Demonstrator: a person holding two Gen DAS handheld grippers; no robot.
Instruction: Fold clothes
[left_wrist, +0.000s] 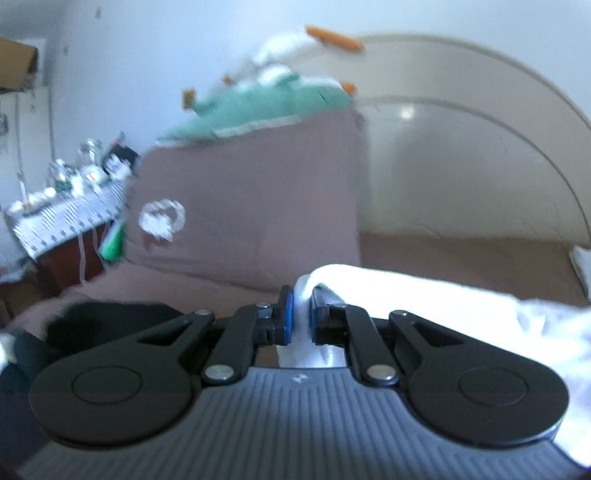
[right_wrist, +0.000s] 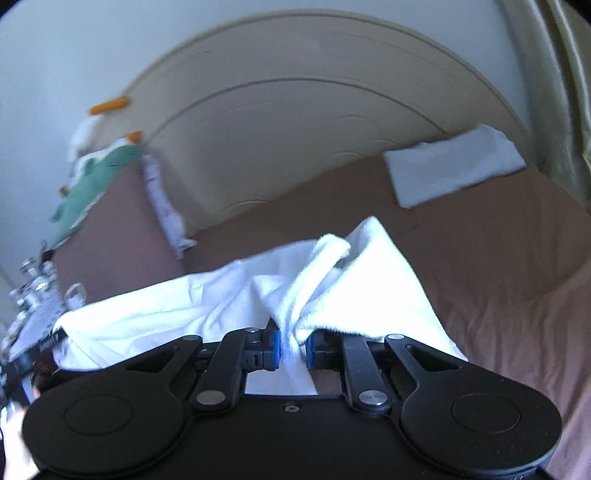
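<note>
Currently a white terry-cloth garment (right_wrist: 332, 273) is pinched between the fingers of both the left gripper (left_wrist: 302, 314) and right gripper (right_wrist: 292, 341), bunched above the brown-sheeted bed (right_wrist: 498, 266).

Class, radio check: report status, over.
Left gripper shut on white cloth. Right gripper shut on it too. Folded cloth lies apart on bed.

— Left gripper (left_wrist: 300, 314): how do we log it?
— Blue-padded fingers (left_wrist: 289, 314) drawn near together, pinching a fold of white towel (left_wrist: 406, 291); linkage arms folded inward.
— And our right gripper (right_wrist: 292, 345)?
— Same pose. Pads (right_wrist: 275, 345) clamped on bunched towel, cloth passing between them toward the body.
</note>
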